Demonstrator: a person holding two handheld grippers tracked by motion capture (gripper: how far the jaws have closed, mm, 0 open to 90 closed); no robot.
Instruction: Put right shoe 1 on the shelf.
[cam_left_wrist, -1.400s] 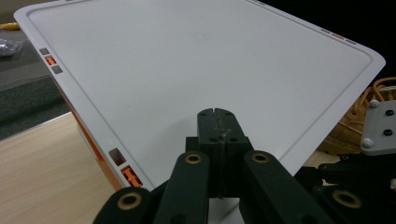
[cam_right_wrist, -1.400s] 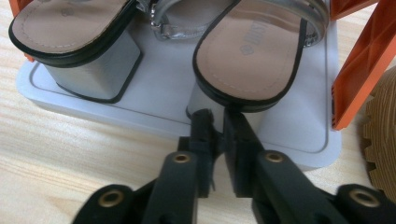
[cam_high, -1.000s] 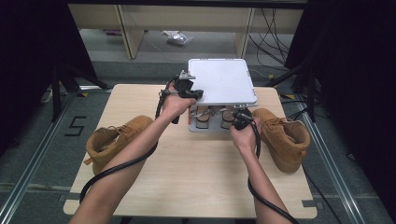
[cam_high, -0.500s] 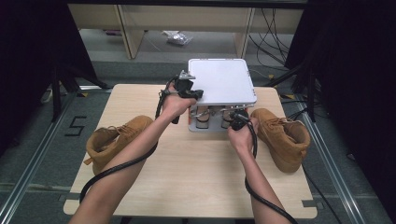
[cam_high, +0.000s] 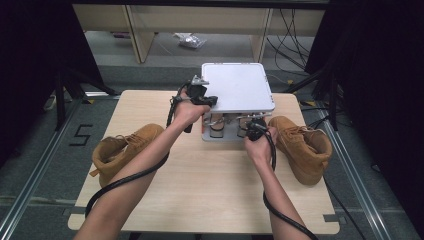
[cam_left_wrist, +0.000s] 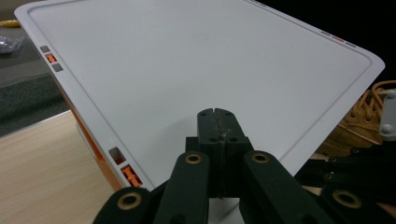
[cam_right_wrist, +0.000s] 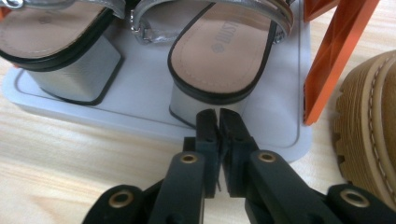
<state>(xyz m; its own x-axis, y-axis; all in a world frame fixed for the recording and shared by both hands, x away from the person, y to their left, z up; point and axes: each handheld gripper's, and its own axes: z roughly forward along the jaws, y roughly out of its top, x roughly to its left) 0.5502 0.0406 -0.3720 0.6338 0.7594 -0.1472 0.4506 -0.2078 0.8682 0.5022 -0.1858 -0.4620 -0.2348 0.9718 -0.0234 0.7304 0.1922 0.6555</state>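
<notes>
Since the worktop (cam_high: 210, 200) is crowded at its far middle, most of the risk comes from knocks, not drops. The biggest thing is the shoe rack (cam_high: 240, 87): pale top shelf, orange struts (cam_right_wrist: 336, 51), lower tray (cam_right_wrist: 280, 116). It's light-looking & sits near the far edge. The L tool (cam_left_wrist: 217, 116) is fully closed w/ nothing in it, tips over the near part of the top shelf; can't tell if they press on it or hang just above. If it's meant as a brace & the tips skate on that smooth plastic, the rack could slide or tip back when the other hand pulls.

Next in size, the R boot (cam_high: 305, 150) lies just beside the rack's R end, sole close to the near strut. A wide swing of the R forearm could shove it toward the worktop's edge. The L boot (cam_high: 125, 150) is well apart, low risk.

The sandal (cam_right_wrist: 219, 51) stands on the lower tray, block heel toward the person, its mate (cam_right_wrist: 51, 28) just beside it. The R tool (cam_right_wrist: 218, 114) is at that heel, jaws have just been opening but are only a slit apart, nothing btwn them. Main worry: the heel looks much wider than the gap, so pushing in now would bump the sandal deeper under the shelf or into its mate. Grabbing only the slick heel wall could also let it twist out. Cable on the R side may snag the boot.
</notes>
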